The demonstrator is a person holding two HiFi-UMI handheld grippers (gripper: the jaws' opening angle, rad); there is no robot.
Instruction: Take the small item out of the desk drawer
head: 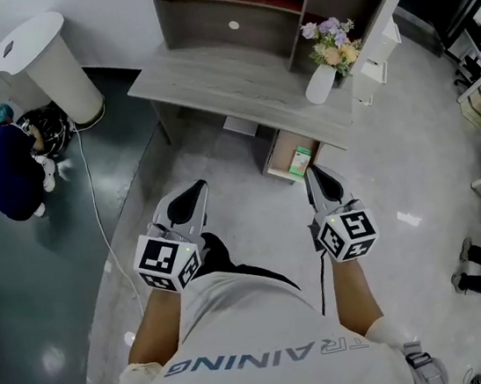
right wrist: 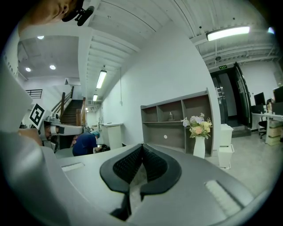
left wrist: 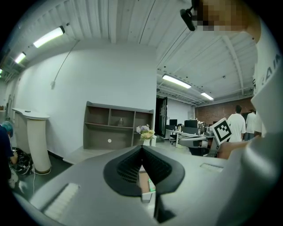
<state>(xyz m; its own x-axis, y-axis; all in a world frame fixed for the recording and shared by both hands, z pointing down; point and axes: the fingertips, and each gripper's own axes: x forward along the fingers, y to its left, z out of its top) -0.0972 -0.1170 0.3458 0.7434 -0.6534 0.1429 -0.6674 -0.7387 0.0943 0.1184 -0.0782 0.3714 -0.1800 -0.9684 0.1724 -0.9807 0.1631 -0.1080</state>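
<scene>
The grey desk (head: 235,90) with its shelf unit stands ahead of me. Under its right end a drawer (head: 276,151) is pulled open, and a small green-and-white item (head: 300,161) lies inside. My left gripper (head: 194,190) is held at waist height, left of the drawer, shut and empty. My right gripper (head: 314,175) hovers just in front of the drawer, also shut with nothing in it. In the left gripper view the jaws (left wrist: 142,148) meet at the tip, and the item (left wrist: 151,185) shows below them. In the right gripper view the gripper (right wrist: 142,146) is shut too.
A white vase of flowers (head: 324,75) stands on the desk's right end, with white bins (head: 378,65) beside it. A person (head: 8,170) crouches at the far left by a white pedestal (head: 54,62). A cable (head: 97,216) runs over the floor.
</scene>
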